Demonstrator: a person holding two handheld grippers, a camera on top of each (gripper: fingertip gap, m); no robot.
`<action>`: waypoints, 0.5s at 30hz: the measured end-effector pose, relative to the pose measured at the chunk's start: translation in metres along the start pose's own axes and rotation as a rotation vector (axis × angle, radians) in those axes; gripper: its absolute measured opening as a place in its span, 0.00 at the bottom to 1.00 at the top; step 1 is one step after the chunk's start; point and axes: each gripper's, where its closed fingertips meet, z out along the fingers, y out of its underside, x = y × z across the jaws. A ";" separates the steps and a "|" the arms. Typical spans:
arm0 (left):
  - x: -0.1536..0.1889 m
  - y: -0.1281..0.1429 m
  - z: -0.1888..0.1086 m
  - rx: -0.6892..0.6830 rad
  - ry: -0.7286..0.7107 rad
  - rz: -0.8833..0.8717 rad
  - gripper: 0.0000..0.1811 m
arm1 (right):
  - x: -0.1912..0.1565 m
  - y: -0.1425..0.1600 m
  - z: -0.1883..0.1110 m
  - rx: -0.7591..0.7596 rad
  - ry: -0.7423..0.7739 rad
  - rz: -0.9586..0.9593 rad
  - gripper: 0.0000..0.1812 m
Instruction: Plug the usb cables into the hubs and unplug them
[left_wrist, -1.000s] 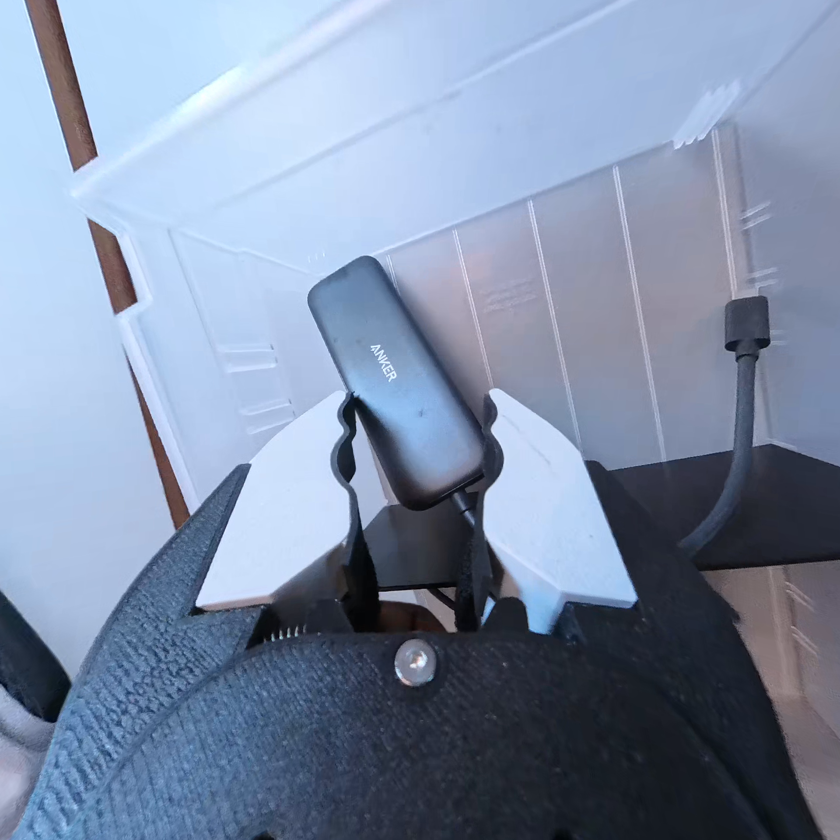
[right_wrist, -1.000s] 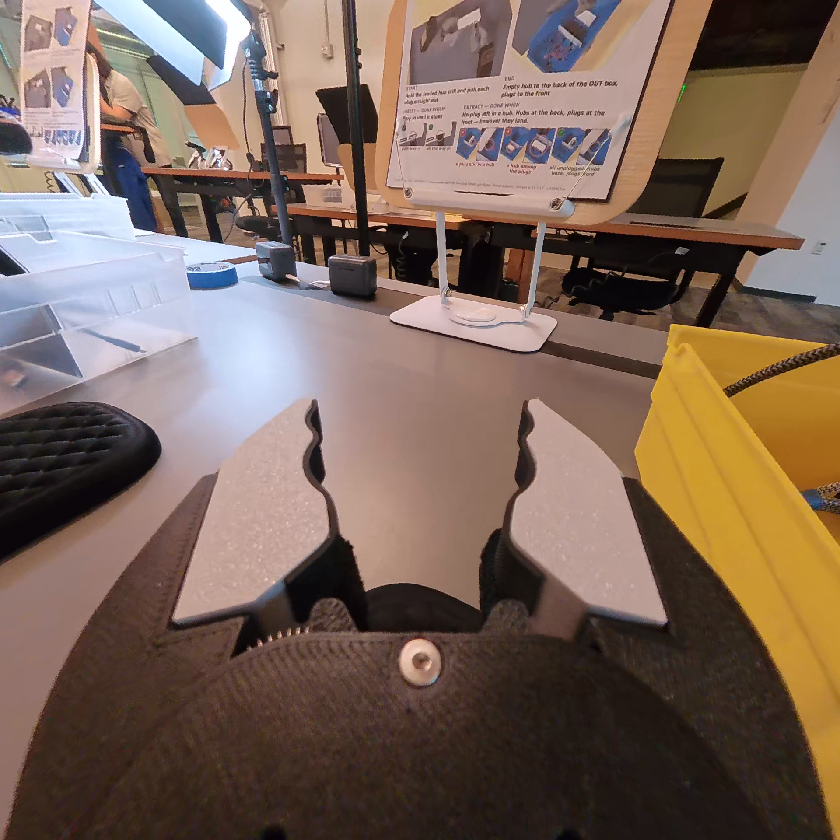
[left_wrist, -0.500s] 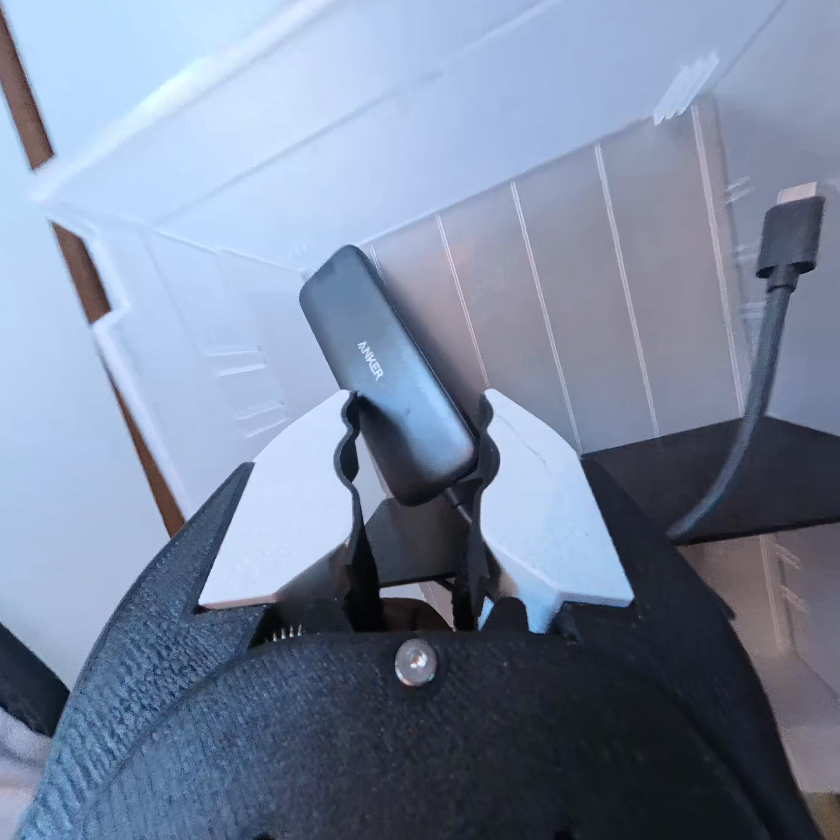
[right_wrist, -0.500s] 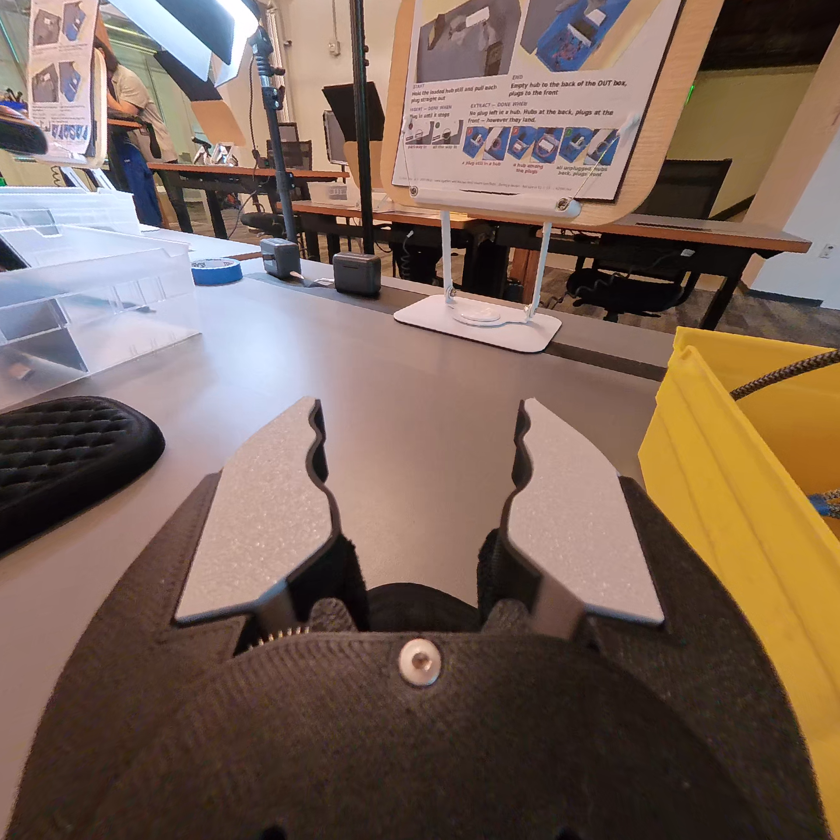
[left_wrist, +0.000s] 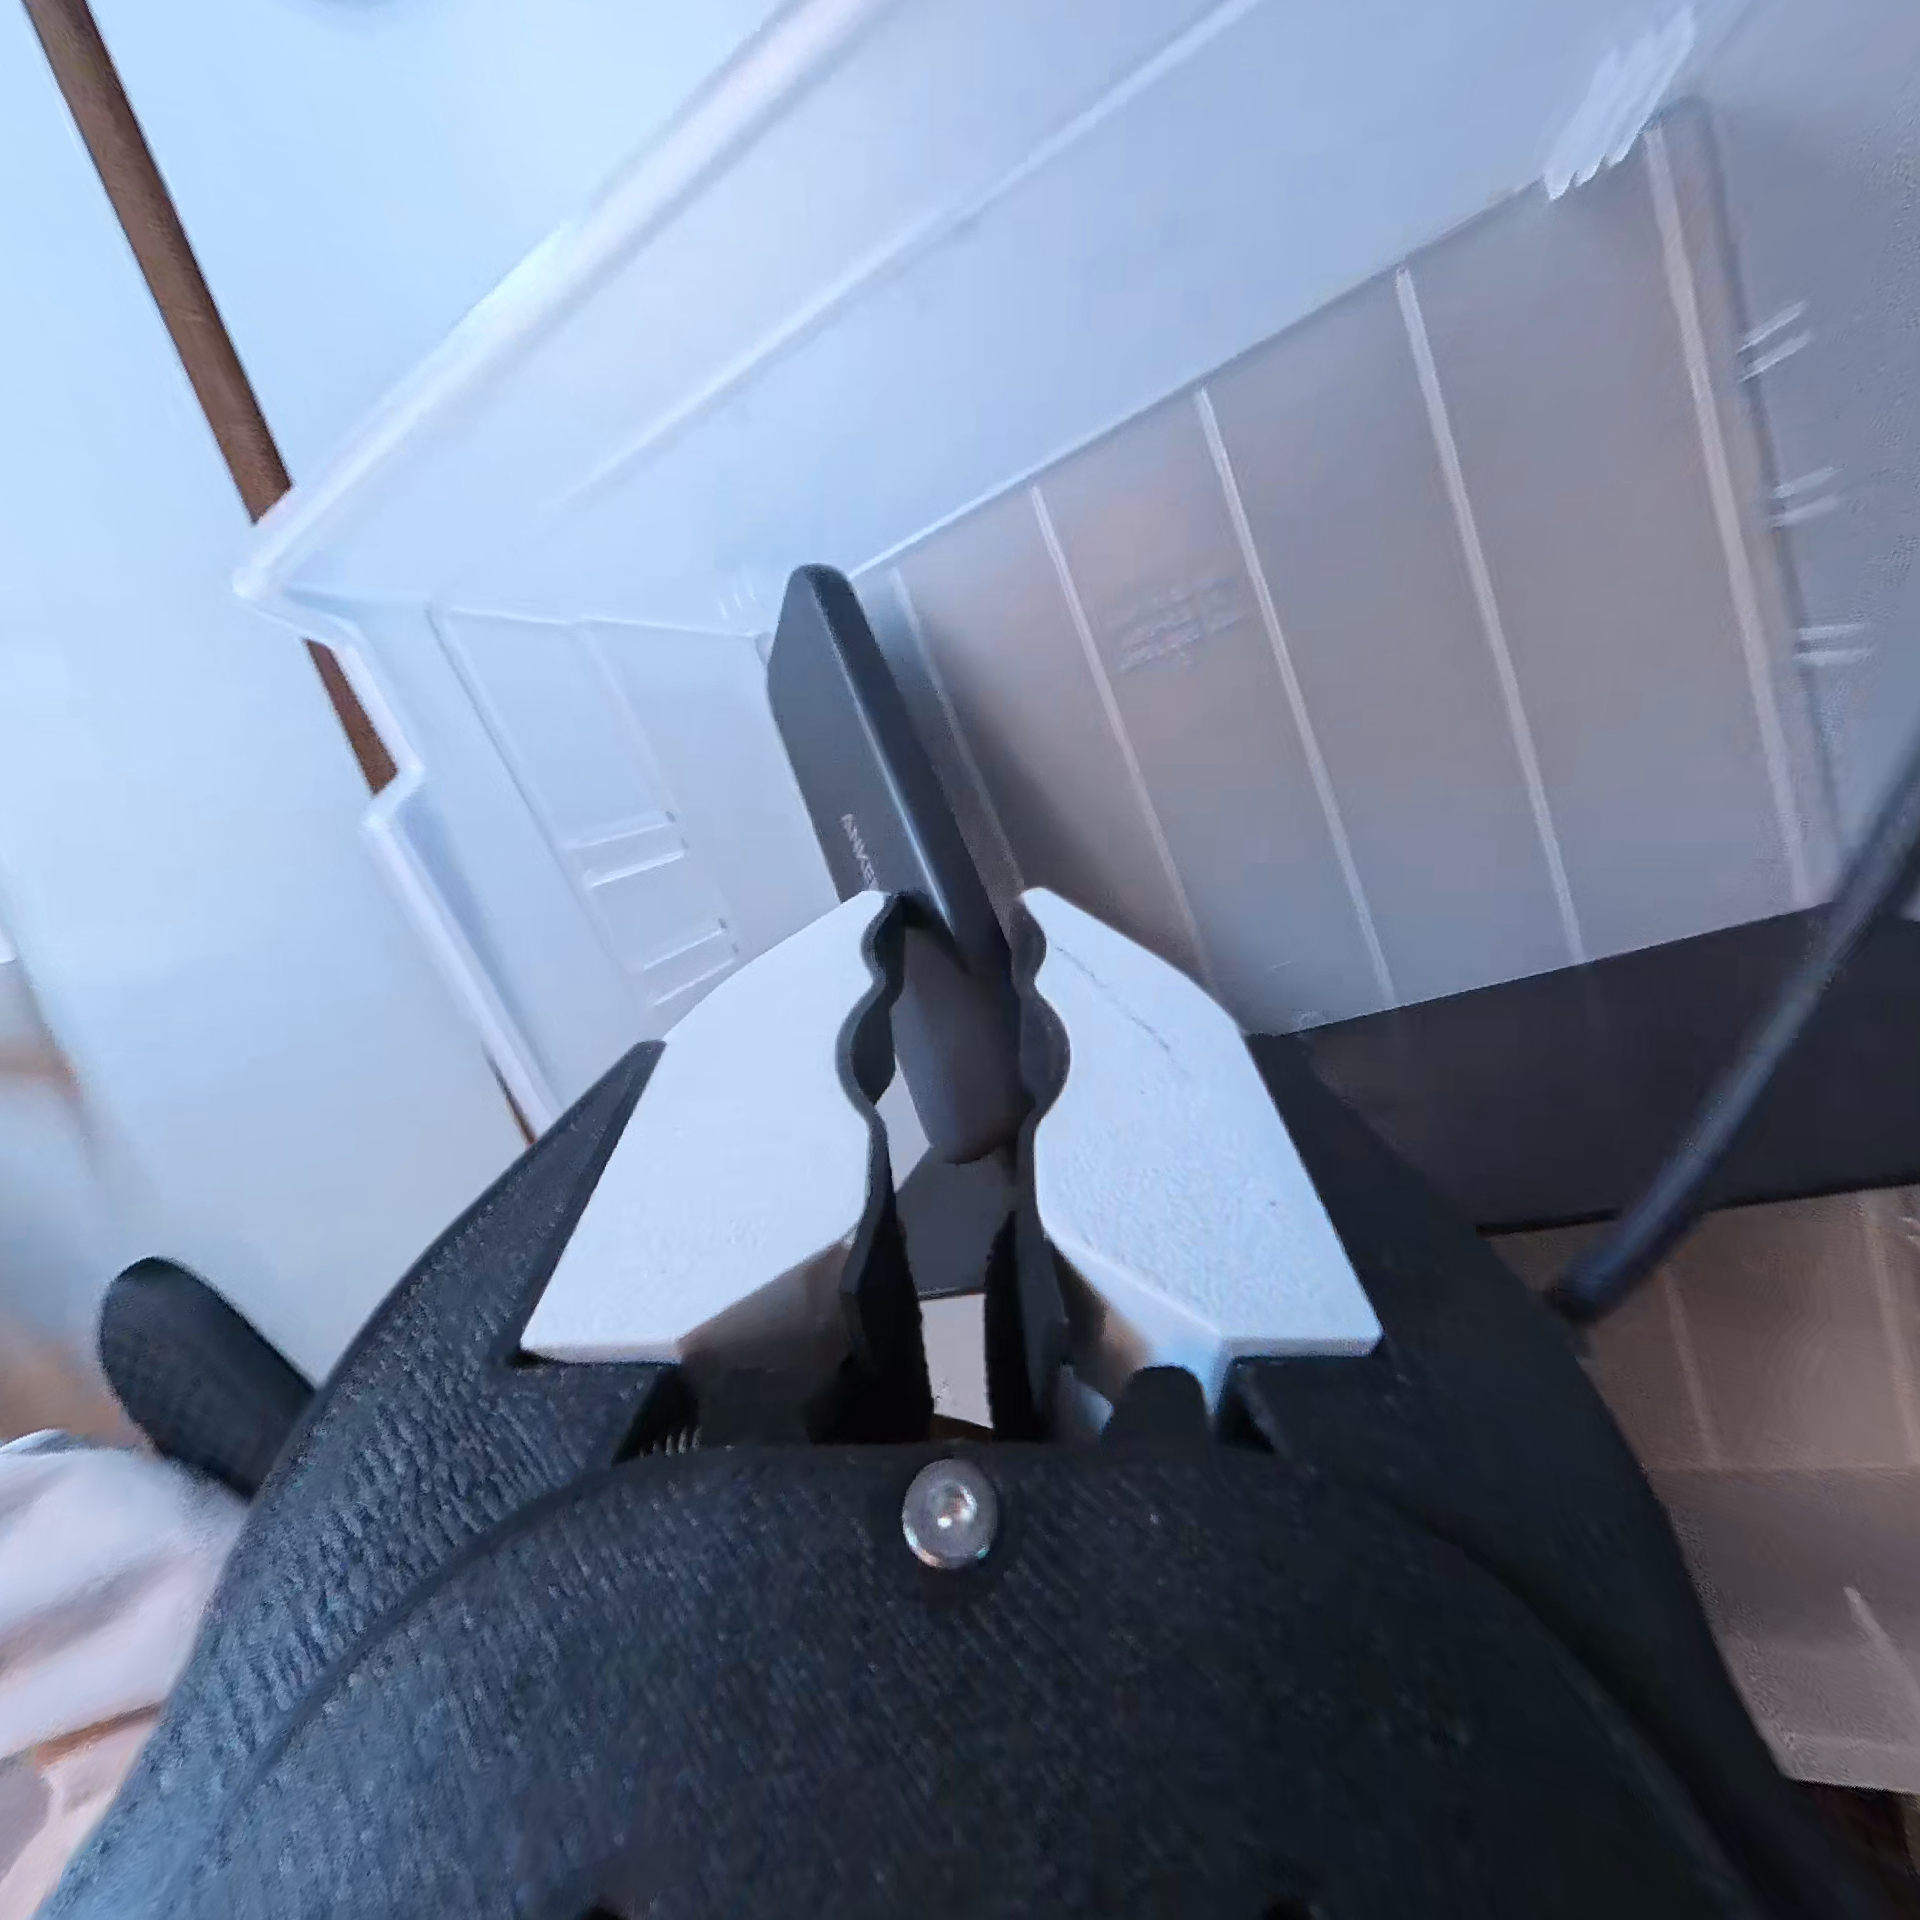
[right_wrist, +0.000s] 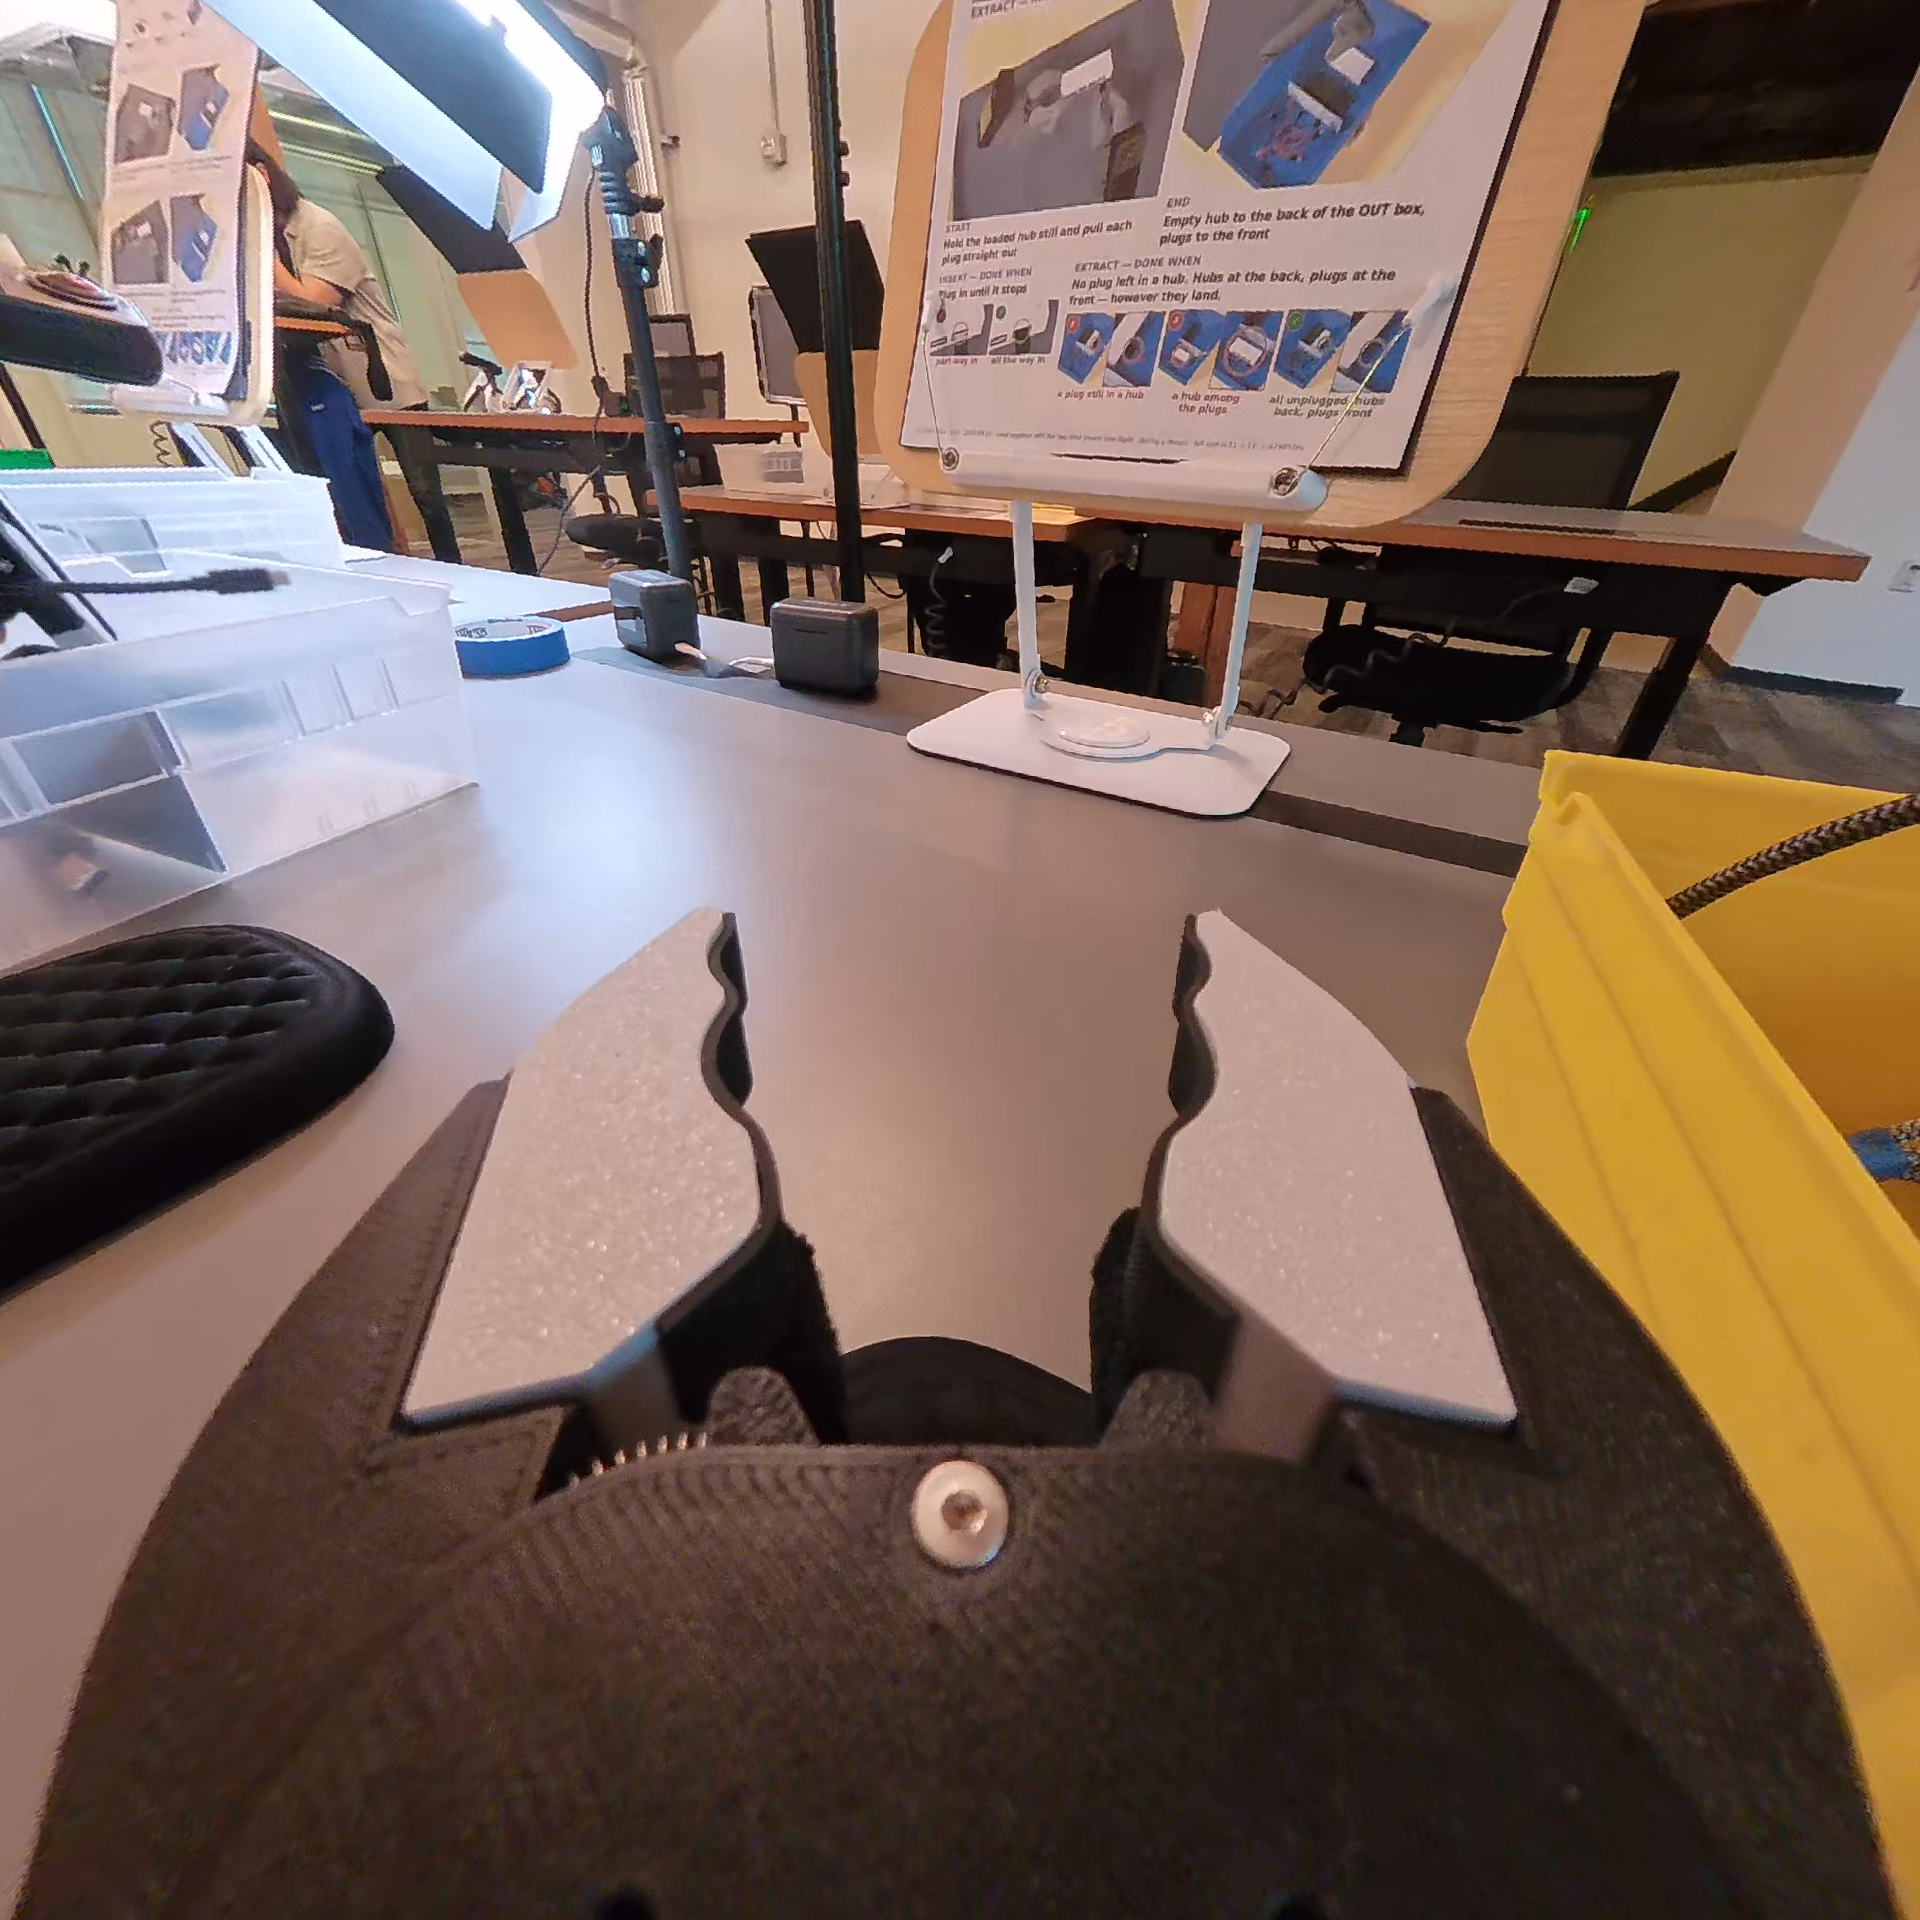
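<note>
A slim dark-grey rectangular usb hub (left_wrist: 883, 790) is being clamped edge-on in the left gripper (left_wrist: 951, 935), ahead of it a clear plastic bin (left_wrist: 1351, 623). The right gripper (right_wrist: 961, 987) is being held apart, empty, over the grey desk (right_wrist: 935, 883). No plug is seen seated; plugging judged pending.

Left wrist view: cool, bluish daylight; motion blur smears the clear bin (left_wrist: 1351, 436) and cable (left_wrist: 1756, 1081). Right wrist view: sharp, warm, evenly lit; a bright light panel (right_wrist: 436, 94) glares overhead; wide-angle distortion bends edges.
</note>
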 end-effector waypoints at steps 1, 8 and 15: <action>-0.002 0.001 -0.001 -0.003 -0.012 0.008 0.10 | 0.000 0.000 0.000 0.001 0.000 0.000 0.44; -0.014 0.002 -0.019 0.162 0.010 -0.036 0.07 | 0.000 0.001 0.000 -0.003 -0.002 0.005 0.43; 0.003 -0.026 -0.105 0.792 0.231 -0.144 0.07 | 0.000 0.001 0.001 -0.002 -0.006 0.000 0.42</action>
